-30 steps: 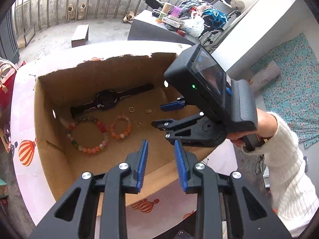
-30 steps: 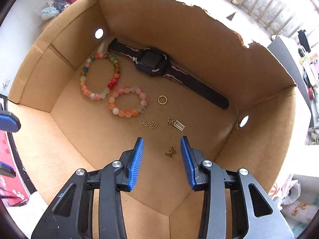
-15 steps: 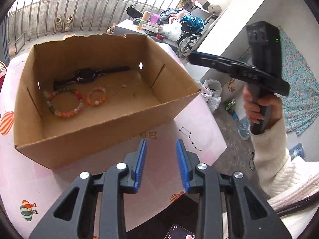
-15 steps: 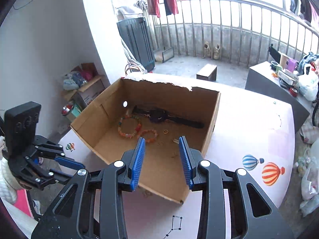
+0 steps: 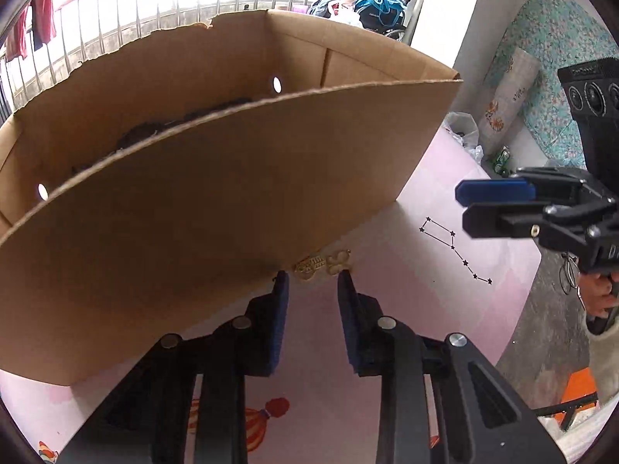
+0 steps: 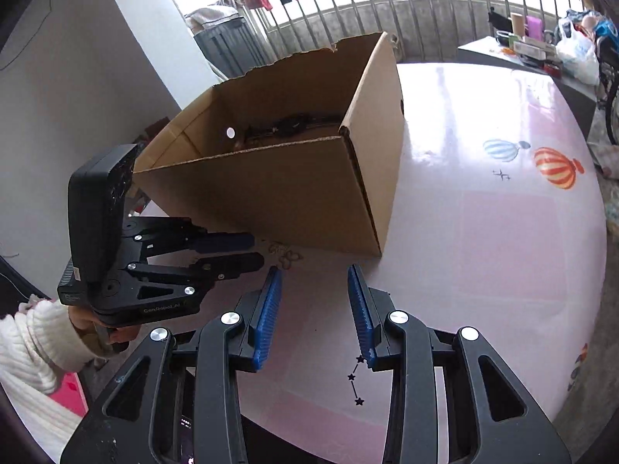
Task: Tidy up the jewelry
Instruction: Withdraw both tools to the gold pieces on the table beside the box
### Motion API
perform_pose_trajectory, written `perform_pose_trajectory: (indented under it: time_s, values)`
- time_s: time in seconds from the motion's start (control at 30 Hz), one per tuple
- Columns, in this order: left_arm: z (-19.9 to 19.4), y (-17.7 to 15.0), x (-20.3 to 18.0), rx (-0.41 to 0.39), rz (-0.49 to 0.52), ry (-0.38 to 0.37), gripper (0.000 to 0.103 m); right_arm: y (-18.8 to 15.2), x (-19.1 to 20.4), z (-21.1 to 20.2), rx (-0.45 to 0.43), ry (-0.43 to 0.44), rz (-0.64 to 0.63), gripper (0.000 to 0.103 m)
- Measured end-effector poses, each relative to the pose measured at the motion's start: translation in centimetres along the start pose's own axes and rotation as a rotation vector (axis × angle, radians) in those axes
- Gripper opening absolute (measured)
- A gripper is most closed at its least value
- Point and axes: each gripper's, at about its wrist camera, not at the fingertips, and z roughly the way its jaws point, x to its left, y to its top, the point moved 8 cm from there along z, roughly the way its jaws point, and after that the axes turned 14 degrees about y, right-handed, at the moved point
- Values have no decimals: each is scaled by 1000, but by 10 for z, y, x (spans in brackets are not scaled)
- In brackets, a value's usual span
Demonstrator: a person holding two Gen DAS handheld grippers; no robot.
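A gold brooch [image 5: 309, 265] and a small gold clasp [image 5: 337, 260] lie on the pink table against the near wall of the cardboard box [image 5: 216, 201]. My left gripper [image 5: 312, 280] is open and empty, low over the table with its tips just short of them. The same gold pieces [image 6: 285, 256] show in the right wrist view beside the left gripper [image 6: 247, 250]. My right gripper [image 6: 314, 276] is open and empty, above the table near the box corner [image 6: 381, 249]. A black watch [image 6: 294, 123] lies inside the box; the beads are hidden.
The box [image 6: 294, 178] stands on a round pink table [image 6: 503, 232] with balloon and star prints. The table edge [image 5: 518, 309] drops off on the right. A railing, a cluttered side table [image 6: 541, 46] and a grey wall lie beyond.
Both grippers have pulled out and away from the box and dropped low. The left one now sits at the table surface by the gold pieces outside the box. Both stay open.
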Motion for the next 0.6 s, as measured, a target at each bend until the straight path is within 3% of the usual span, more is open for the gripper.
perform_pose_trajectory:
  time_s: [0.13, 0.6]
  values:
    - [10, 1, 0, 9, -13, 4, 21, -8, 0, 19, 16, 14, 7, 34]
    - [9, 3, -5, -54, 88, 76, 19, -7, 6, 42, 55, 24, -24, 34]
